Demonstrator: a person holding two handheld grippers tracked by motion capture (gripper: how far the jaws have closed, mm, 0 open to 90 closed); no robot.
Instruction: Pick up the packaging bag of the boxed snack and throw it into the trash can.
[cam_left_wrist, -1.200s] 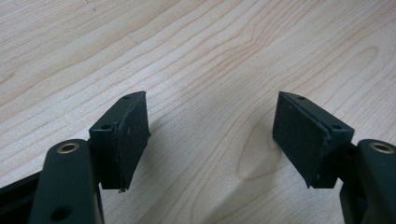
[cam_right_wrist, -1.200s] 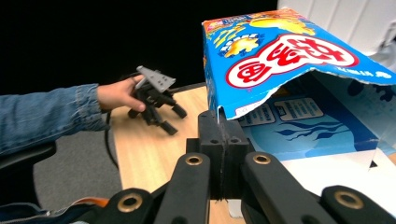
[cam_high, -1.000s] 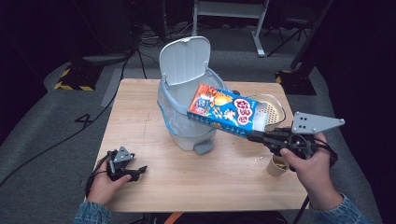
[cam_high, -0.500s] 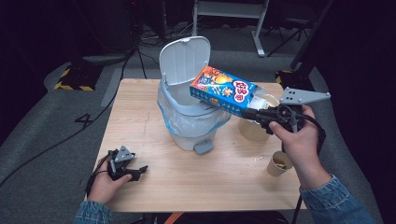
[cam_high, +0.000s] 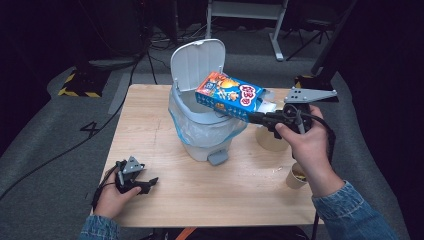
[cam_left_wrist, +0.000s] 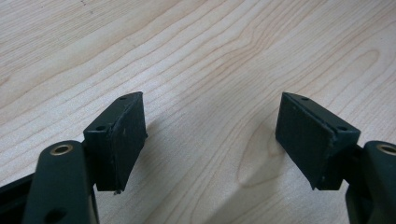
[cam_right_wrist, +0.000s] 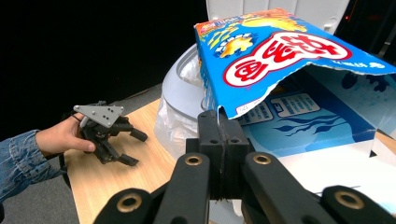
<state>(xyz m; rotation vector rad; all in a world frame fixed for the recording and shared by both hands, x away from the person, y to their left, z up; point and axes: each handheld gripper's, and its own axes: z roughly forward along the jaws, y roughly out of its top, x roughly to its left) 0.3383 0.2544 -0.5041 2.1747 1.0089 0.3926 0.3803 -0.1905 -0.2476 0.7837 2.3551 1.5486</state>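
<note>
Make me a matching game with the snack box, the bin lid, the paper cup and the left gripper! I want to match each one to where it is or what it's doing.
Things:
1. snack box
2. bin lid
3. paper cup
4. left gripper

Places or states:
A. stands on the table near the right edge
B. rests on the table with jaws open, holding nothing
C. flipped up, open
D. pinched in the right gripper over the bin

Pairs: 1-D, 2-C, 3-A, 4-B

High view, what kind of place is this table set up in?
Probably a studio or lab set up for recording, not a home: dark surroundings, cables trailing over grey carpet, a yellow-black hazard-striped marking and a metal stand's base behind the wooden table.
</note>
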